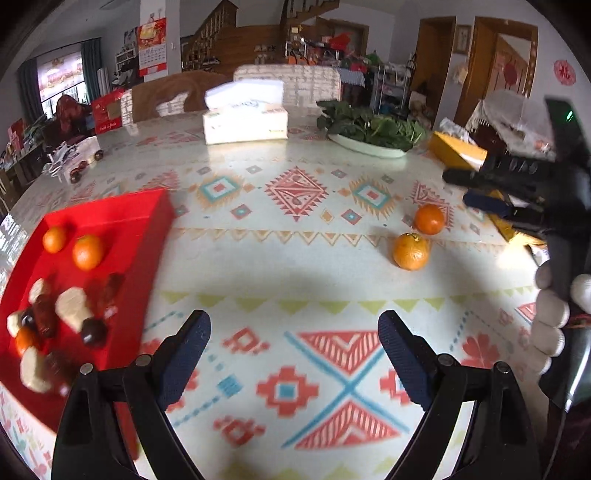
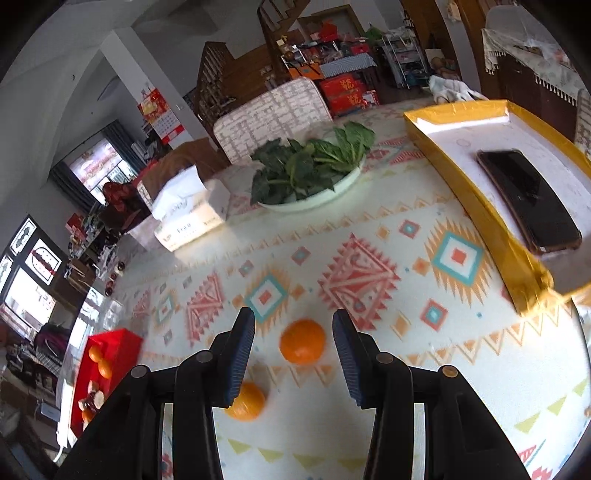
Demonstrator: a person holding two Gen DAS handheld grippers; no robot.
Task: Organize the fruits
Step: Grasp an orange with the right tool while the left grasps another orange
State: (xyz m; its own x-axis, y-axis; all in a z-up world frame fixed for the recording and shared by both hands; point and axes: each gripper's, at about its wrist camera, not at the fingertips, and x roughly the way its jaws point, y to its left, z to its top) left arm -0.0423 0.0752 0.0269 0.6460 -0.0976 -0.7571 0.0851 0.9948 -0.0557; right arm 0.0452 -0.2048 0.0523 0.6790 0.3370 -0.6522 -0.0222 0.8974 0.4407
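My right claw (image 2: 293, 350) stands spread, pinching nothing, and the round orange mandarin (image 2: 302, 341) lies on the patterned table (image 2: 424, 387) just ahead between its fingers. My left claw (image 1: 294, 347), wide and empty, is farther away.

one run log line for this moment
left gripper: open, empty | right gripper: open, lined up on orange | red tray: two oranges inside

A lived-in home: dining table (image 1: 295, 258), wooden staircase (image 1: 221, 33), wall calendar (image 1: 152, 48).
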